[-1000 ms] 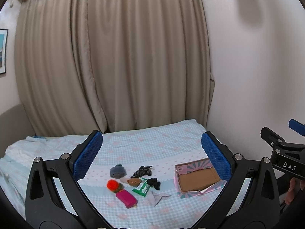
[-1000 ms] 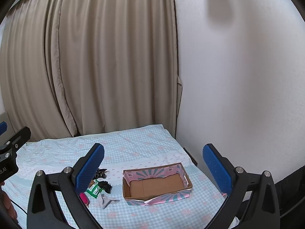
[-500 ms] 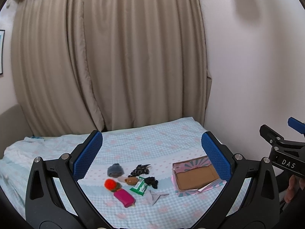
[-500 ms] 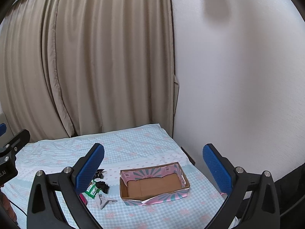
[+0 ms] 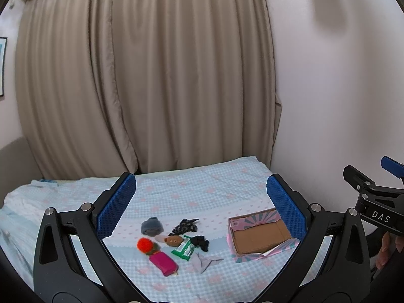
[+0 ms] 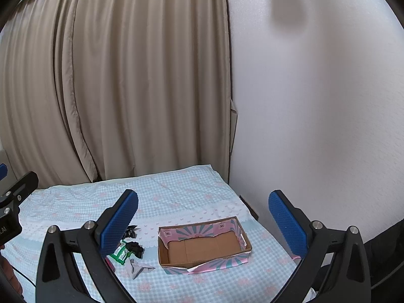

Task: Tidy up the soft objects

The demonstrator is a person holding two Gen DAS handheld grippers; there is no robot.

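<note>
On the bed's checked sheet lies a cluster of small soft items: a grey plush, an orange pom-pom joined to a pink pouch, a brown plush, a green wrapper, dark fabric pieces and a grey cloth. An empty open cardboard box with pink patterned sides sits to their right. My left gripper hovers open above the cluster. My right gripper hovers open above the box, holding nothing.
Beige curtains hang behind the bed and a white wall runs along its right side. The right gripper's body shows at the left wrist view's right edge, with a person's fingers below it.
Both views have drifted slightly, so the items and box sit a little lower and further left. Both grippers stay open.
</note>
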